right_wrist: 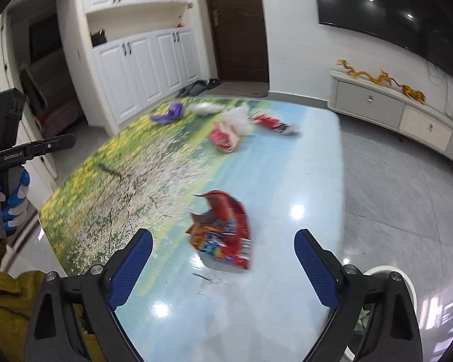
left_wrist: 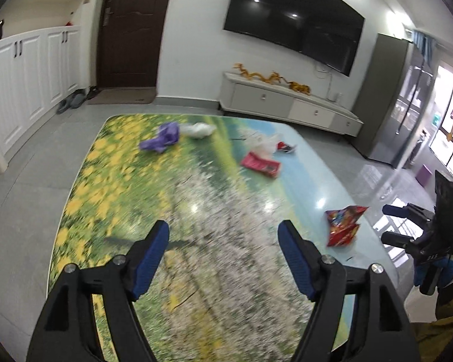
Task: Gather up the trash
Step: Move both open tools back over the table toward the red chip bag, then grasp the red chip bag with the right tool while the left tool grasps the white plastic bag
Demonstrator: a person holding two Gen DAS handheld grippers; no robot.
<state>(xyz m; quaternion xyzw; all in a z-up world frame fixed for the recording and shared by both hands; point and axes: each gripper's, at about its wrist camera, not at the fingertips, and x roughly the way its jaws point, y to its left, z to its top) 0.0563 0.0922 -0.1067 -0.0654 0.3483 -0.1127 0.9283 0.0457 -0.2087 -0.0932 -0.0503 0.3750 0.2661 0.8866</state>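
Trash lies on a table (left_wrist: 196,205) with a printed flower-field top. A red snack wrapper (right_wrist: 223,232) lies just ahead of my open, empty right gripper (right_wrist: 223,241); it also shows in the left wrist view (left_wrist: 344,223). Farther off lie a pink-red packet (left_wrist: 261,164) (right_wrist: 223,138), a small red wrapper (left_wrist: 285,147) (right_wrist: 271,123), a clear plastic bag (left_wrist: 262,143) (right_wrist: 237,119), a white crumpled piece (left_wrist: 197,129) (right_wrist: 205,107) and a purple crumpled piece (left_wrist: 161,138) (right_wrist: 170,113). My left gripper (left_wrist: 223,235) is open and empty above the table's near middle.
A white round bin rim (right_wrist: 404,280) shows low at the right beside the table. A white TV cabinet (left_wrist: 290,102) stands under a wall TV (left_wrist: 293,21). White cupboards (left_wrist: 27,72), a brown door (left_wrist: 133,27) and a grey fridge (left_wrist: 389,99) ring the grey tiled floor.
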